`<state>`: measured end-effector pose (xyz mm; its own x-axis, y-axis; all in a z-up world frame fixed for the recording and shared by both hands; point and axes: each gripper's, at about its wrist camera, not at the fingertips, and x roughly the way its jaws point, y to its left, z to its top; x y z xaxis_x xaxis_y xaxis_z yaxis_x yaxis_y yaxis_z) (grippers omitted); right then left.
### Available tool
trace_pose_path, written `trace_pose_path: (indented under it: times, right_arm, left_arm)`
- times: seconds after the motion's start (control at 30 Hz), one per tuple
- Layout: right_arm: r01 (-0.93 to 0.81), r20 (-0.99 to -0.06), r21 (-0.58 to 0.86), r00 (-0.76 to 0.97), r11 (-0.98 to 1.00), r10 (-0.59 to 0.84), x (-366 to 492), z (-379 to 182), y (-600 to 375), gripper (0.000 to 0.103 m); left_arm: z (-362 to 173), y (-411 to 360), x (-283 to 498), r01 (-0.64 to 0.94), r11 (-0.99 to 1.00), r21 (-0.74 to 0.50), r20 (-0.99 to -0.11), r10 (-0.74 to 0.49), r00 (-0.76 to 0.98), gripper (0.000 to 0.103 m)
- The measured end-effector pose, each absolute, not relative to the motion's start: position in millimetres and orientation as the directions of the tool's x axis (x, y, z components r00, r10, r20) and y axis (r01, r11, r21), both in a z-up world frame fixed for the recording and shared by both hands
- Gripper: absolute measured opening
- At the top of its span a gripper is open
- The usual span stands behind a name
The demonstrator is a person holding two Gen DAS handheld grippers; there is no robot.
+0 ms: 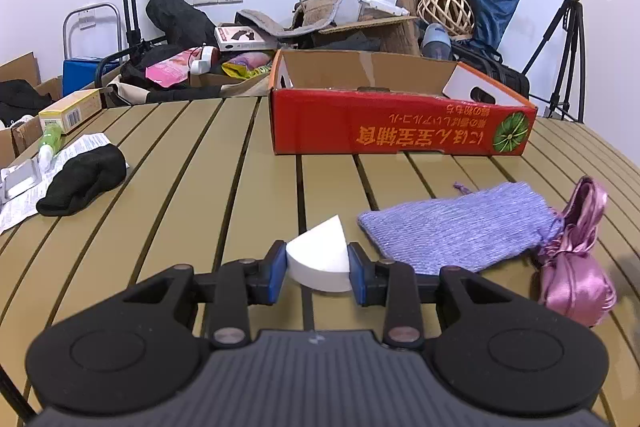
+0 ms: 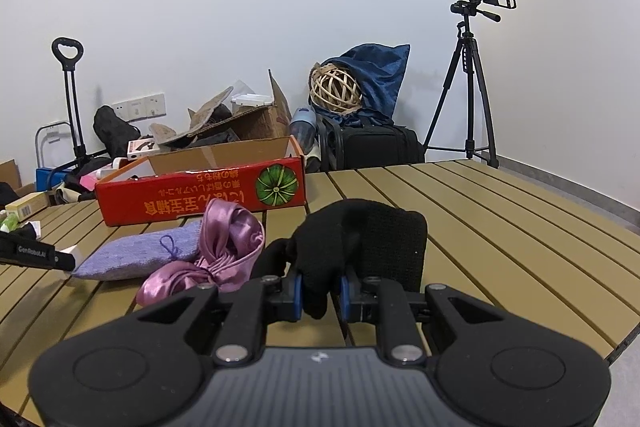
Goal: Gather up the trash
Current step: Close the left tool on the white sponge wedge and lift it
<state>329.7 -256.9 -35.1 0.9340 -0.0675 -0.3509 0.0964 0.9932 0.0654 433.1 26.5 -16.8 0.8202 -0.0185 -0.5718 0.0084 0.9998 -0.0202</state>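
Note:
A white foam wedge (image 1: 318, 255) rests on the slatted tan table (image 1: 224, 167), and my left gripper (image 1: 318, 269) is shut on it, blue pads pressing both sides. My right gripper (image 2: 320, 291) is shut on a black glove (image 2: 360, 239) lying on the table (image 2: 500, 219). The red cardboard box (image 1: 400, 123), open on top, stands beyond the wedge; the right wrist view shows the red box (image 2: 200, 199) at the left. The left gripper's body (image 2: 36, 253) shows at that view's left edge.
A purple knit pouch (image 1: 460, 227) and a pink satin bag (image 1: 576, 259) lie right of the wedge. A black sock (image 1: 84, 183), papers, a green tube (image 1: 50, 141) and a yellow box (image 1: 72, 109) lie far left. Clutter, cartons and a tripod (image 1: 568, 39) stand behind the table.

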Motion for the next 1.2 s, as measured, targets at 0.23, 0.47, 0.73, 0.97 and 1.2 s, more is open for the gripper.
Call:
trace_pose_path:
  times: [0.23, 0.47, 0.73, 0.97, 1.2]
  right_arm:
    - [0.078, -0.337, 0.086, 0.940, 0.993, -0.045, 319.4, -29.8, -260.0, 0.017]
    - [0.038, -0.321, 0.096, 0.947, 0.995, -0.005, 303.5, -24.2, -258.1, 0.017]
    - [-0.010, -0.319, 0.091, 0.947, 0.996, 0.039, 286.6, -20.1, -250.4, 0.017]
    - [-0.047, -0.312, 0.083, 0.947, 0.995, 0.071, 273.0, -19.2, -242.0, 0.017]
    - [-0.066, -0.301, 0.080, 0.950, 0.995, 0.087, 259.3, -22.1, -237.6, 0.017]
  left_arm:
    - [-5.5, 21.7, 406.8, 0.011, 0.999, -0.032, -0.540, -0.027, 0.842, 0.033]
    - [1.1, 24.1, 374.5, -0.012, 0.998, -0.066, -0.515, -0.024, 0.857, 0.033]
    - [8.3, 26.4, 341.9, 0.001, 0.996, -0.085, -0.483, -0.042, 0.875, 0.033]
    - [7.4, 26.7, 314.7, 0.024, 0.995, -0.101, -0.470, -0.069, 0.880, 0.033]
    - [3.2, 25.7, 288.3, 0.045, 0.994, -0.099, -0.458, -0.086, 0.885, 0.033]
